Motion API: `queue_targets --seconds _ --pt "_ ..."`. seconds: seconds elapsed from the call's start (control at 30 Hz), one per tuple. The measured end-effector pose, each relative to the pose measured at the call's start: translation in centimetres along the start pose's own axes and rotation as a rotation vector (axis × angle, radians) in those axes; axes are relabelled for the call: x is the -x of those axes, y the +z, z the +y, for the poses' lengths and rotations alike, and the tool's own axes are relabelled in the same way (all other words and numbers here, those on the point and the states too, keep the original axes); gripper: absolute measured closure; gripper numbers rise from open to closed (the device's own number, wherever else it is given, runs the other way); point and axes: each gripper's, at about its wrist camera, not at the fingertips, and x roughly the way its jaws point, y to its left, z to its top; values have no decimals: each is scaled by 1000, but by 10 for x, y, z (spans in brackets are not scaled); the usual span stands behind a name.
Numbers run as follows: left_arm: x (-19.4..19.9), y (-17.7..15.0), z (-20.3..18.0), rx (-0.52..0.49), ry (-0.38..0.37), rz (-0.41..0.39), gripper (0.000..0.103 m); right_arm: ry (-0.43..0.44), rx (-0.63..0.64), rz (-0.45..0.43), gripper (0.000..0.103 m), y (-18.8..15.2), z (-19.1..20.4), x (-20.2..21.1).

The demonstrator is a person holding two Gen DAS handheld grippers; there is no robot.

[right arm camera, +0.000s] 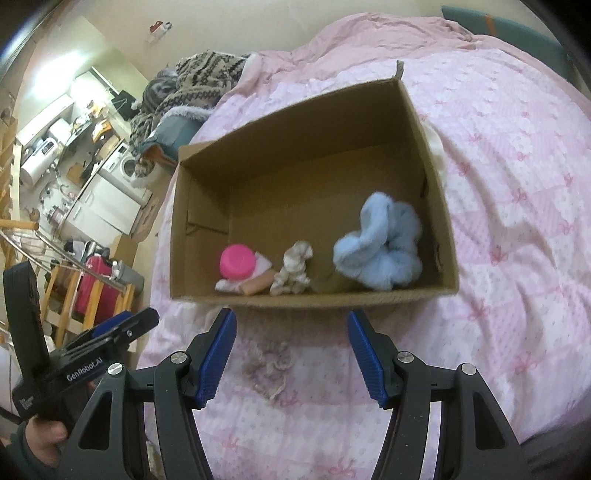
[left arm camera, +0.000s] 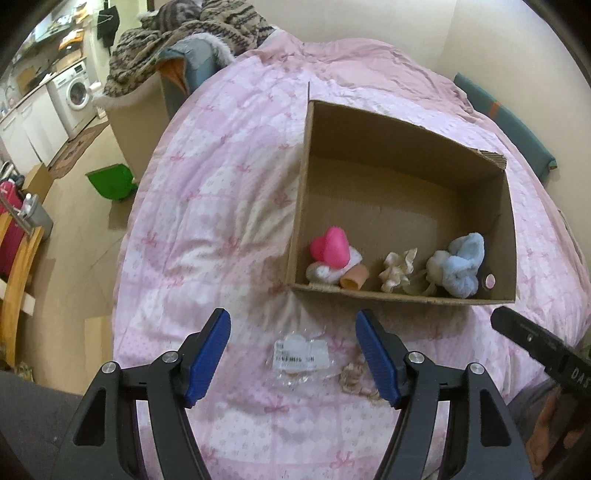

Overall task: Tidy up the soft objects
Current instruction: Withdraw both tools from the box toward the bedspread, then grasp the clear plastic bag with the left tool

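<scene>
An open cardboard box [left arm camera: 406,291] [right arm camera: 207,158] sits on the pink bedspread. Along its near wall lie a pink heart-shaped soft thing [left arm camera: 330,246] [right arm camera: 238,262], a cream scrunchie [left arm camera: 398,269] [right arm camera: 293,267] and a fluffy light-blue scrunchie [left arm camera: 460,264] [right arm camera: 380,247]. My left gripper [left arm camera: 293,354] is open and empty above a clear plastic packet with a label [left arm camera: 301,354] and a beige scrunchie [left arm camera: 354,378] on the bed. My right gripper [right arm camera: 291,356] is open and empty above that beige scrunchie [right arm camera: 269,363], just in front of the box.
The pink quilt [left arm camera: 229,192] [right arm camera: 517,184] covers the bed. Patterned blankets [left arm camera: 192,33] are piled at its far end. A green bin [left arm camera: 110,181], a wooden chair [left arm camera: 18,266] and a washing machine [left arm camera: 75,90] stand on the left.
</scene>
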Motion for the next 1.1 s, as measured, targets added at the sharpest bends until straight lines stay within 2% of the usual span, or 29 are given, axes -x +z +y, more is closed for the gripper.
queue_targets --seconds 0.33,0.5,0.67,0.87,1.0,1.1 --pt "-11 -19 13 33 18 82 35 -1 21 74 37 -29 10 -9" --pt "-20 -23 23 61 60 103 35 -74 43 152 38 -40 11 -30" --pt "-22 -19 56 211 87 109 35 -67 23 151 38 -37 8 -32" --pt "-49 -23 75 323 52 229 36 -55 -40 151 38 -33 -4 -30" --pt "-70 -25 53 263 27 287 35 -55 -72 160 38 -32 -9 -33" --pt "-86 -23 26 165 16 316 35 -56 -89 169 38 -30 -13 -36"
